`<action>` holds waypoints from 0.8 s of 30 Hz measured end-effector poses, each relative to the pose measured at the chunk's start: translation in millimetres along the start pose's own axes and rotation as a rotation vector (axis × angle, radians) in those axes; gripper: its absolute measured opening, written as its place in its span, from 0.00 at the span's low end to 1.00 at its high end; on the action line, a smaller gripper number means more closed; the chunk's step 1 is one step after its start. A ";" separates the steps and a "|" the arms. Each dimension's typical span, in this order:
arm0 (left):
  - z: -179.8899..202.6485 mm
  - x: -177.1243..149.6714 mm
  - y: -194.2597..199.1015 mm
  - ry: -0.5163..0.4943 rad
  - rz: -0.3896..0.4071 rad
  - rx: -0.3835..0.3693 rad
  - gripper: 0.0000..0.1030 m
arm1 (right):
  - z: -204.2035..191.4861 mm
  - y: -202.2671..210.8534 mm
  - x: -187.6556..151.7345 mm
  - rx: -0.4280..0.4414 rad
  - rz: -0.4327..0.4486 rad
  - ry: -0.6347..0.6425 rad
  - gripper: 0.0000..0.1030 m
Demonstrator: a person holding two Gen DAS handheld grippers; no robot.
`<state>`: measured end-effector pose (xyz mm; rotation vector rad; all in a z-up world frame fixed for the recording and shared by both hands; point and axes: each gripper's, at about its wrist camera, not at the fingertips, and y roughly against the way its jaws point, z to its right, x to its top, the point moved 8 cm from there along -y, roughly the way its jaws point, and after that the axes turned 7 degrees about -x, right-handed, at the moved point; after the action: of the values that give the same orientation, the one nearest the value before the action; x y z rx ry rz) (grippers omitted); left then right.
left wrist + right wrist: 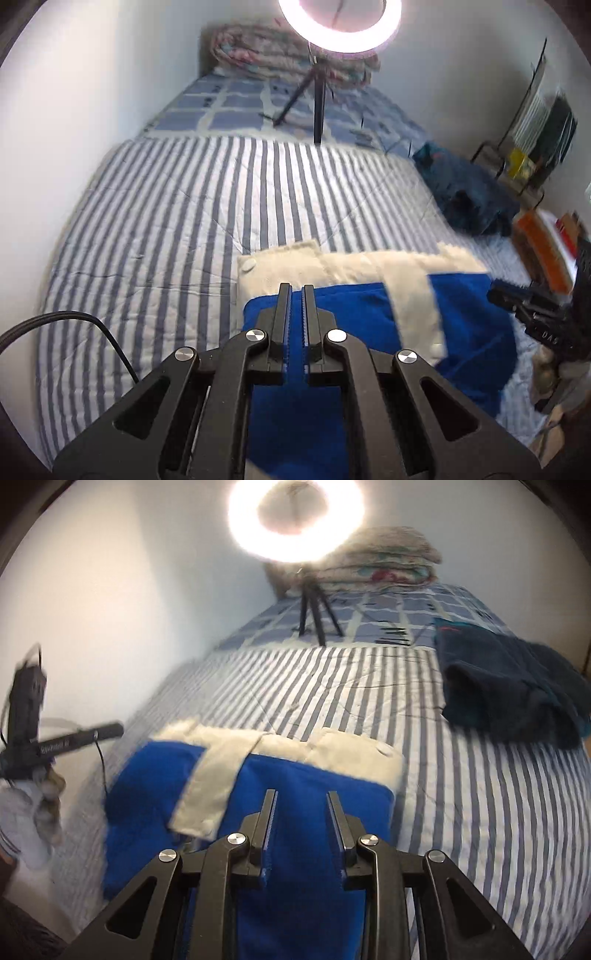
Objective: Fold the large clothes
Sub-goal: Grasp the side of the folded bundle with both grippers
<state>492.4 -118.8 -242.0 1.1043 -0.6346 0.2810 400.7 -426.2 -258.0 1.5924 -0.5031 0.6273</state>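
Blue garment under part-open R tool

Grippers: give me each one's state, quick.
Left gripper: shut, nothing between the jaws.
Right gripper: open, holding nothing, over the blue garment.

A ring light on a black tripod stands on the bed, at the far edge of its blue-and-white striped quilt. Behind it lies a folded floral blanket. A dark teal garment is bunched near the bed's edge.
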 end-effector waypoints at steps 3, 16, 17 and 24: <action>-15.2 -12.2 -33.2 -0.002 -0.057 0.037 0.00 | 6.1 -19.9 -3.6 -0.025 -0.024 0.031 0.23; -24.8 -33.9 -14.0 0.019 -0.031 -0.035 0.01 | 6.7 -2.7 -19.8 0.018 -0.058 0.025 0.23; -22.2 -37.0 -1.8 0.012 -0.023 -0.056 0.01 | 6.2 8.2 -24.9 0.038 -0.054 0.022 0.23; -17.2 -81.1 9.8 -0.045 -0.111 -0.077 0.01 | 6.0 29.2 -82.9 0.114 -0.141 -0.027 0.23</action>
<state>429.0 -91.3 -288.7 1.0703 -0.6172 0.1355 319.8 -438.7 -290.8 1.7296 -0.3765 0.5356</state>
